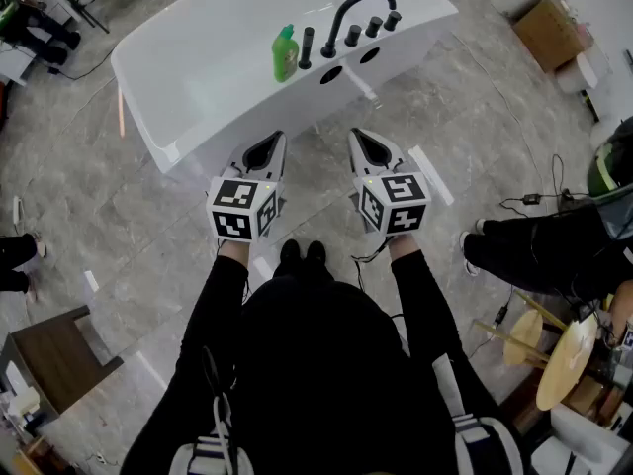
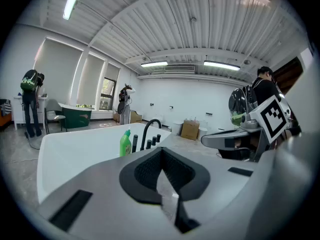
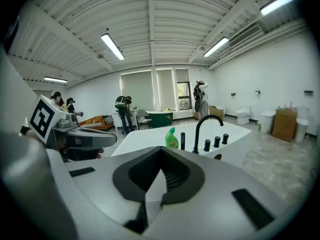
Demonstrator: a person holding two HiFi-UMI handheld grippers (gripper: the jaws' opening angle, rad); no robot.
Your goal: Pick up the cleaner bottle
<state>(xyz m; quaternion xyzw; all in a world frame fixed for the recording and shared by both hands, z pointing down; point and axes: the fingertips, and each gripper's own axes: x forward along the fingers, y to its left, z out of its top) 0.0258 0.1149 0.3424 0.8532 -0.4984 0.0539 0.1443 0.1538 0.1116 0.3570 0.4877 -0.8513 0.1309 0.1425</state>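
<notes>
As the person stood facing the white bathtub (image 1: 188, 77), bare tiled floor (image 1: 119, 216) lay open to the left, and the tub's near edge ran just ahead of both tools. The left gripper (image 1: 269, 146) was pressed together on nothing. The green cleaner bottle (image 1: 285, 53) stood upright on the tub's deck, well beyond both tips and just left of the black faucet (image 1: 358, 8). The right gripper (image 1: 366, 146) was likewise closed and empty, while a bystander's legs (image 1: 534, 255) crowded the floor at right.
</notes>
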